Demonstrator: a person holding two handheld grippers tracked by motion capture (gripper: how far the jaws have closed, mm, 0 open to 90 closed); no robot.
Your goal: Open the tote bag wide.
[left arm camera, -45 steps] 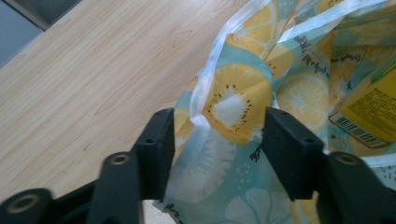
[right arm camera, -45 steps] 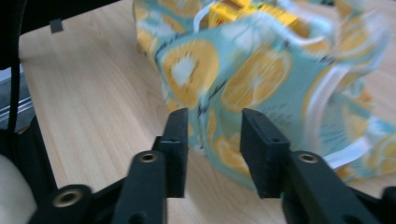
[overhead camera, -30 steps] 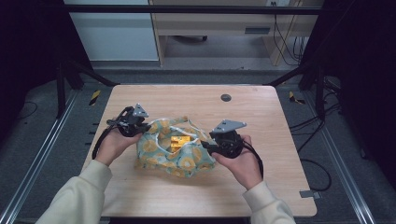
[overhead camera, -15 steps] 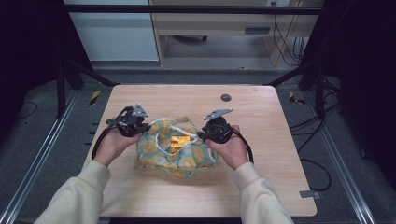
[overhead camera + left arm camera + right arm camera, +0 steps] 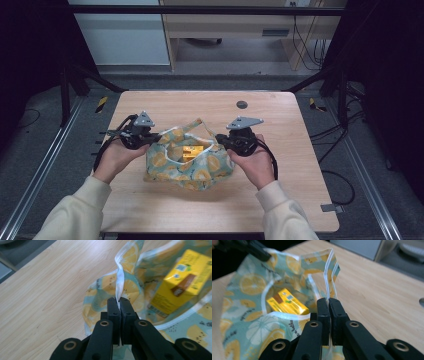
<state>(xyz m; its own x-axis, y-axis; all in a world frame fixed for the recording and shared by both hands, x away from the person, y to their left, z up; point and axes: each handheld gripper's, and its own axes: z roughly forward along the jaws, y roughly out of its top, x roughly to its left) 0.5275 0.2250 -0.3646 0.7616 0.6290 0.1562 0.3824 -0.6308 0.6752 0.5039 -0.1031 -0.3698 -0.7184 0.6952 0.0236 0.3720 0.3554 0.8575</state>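
A cloth bag [image 5: 200, 172] printed with lemons lies mid-table, its mouth held apart. Inside lies a yellow carton [image 5: 189, 152]. My left gripper [image 5: 159, 137] is shut on the bag's left rim; in the left gripper view the jaws [image 5: 119, 301] pinch a thin fold of the bag [image 5: 130, 287] beside the carton [image 5: 180, 282]. My right gripper [image 5: 217, 141] has just been closing and now pinches the right rim. The right gripper view shows its tips [image 5: 328, 301] clamped on the white-edged rim, the bag [image 5: 249, 285] spreading left with the carton [image 5: 287, 302] inside.
The wooden table [image 5: 300, 200] has a dark round plug [image 5: 242, 104] near its far edge. Black frame posts stand at both far corners, and cables lie on the floor to the right. In the right gripper view, the other gripper's jaw [image 5: 254, 248] is at the top left.
The right gripper moved up and inward along the bag's right side and closed on the rim. The bag's mouth is now stretched between both grippers, and the left hand rose slightly.
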